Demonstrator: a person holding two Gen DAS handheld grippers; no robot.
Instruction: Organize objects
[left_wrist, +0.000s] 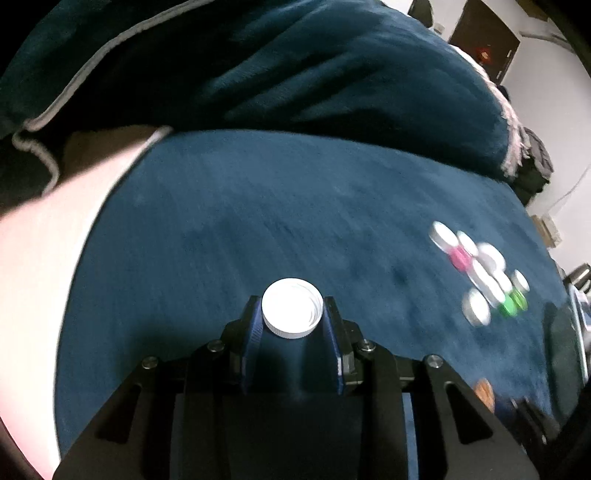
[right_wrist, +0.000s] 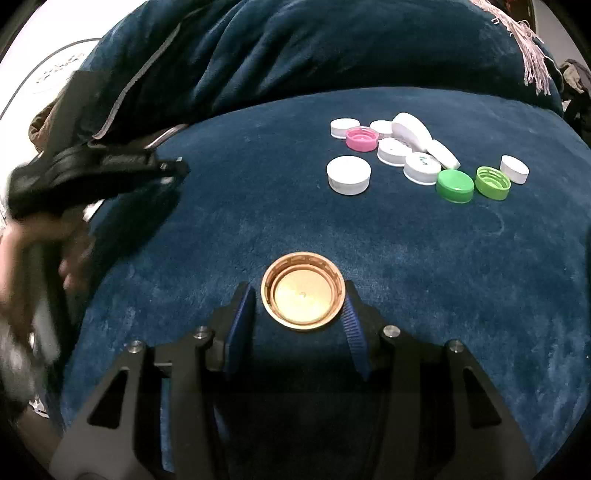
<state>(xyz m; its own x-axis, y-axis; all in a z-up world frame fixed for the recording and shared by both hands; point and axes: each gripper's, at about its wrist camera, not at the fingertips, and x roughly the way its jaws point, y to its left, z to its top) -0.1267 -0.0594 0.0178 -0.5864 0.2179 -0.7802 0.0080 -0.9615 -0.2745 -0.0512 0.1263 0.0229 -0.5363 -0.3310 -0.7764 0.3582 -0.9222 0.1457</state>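
Observation:
A white bottle cap (left_wrist: 291, 308), open side up, sits pinched between the blue pads of my left gripper (left_wrist: 291, 301), which is shut on it over the dark blue cloth (left_wrist: 258, 229). In the right wrist view a gold cap (right_wrist: 303, 291) lies open side up on the cloth between the fingers of my right gripper (right_wrist: 297, 291). The right pad is at the gold cap's rim and a thin gap shows at the left pad, so the right gripper stands open. A cluster of white, pink and green caps (right_wrist: 406, 155) lies farther back on the right, blurred in the left wrist view (left_wrist: 480, 273).
A bunched dark blue blanket (right_wrist: 332, 48) with pale fringe (right_wrist: 532, 55) rises behind the flat cloth. The left gripper's black body (right_wrist: 110, 166) and a blurred hand (right_wrist: 22, 251) fill the left side. A pale surface (left_wrist: 37, 258) borders the cloth's left edge.

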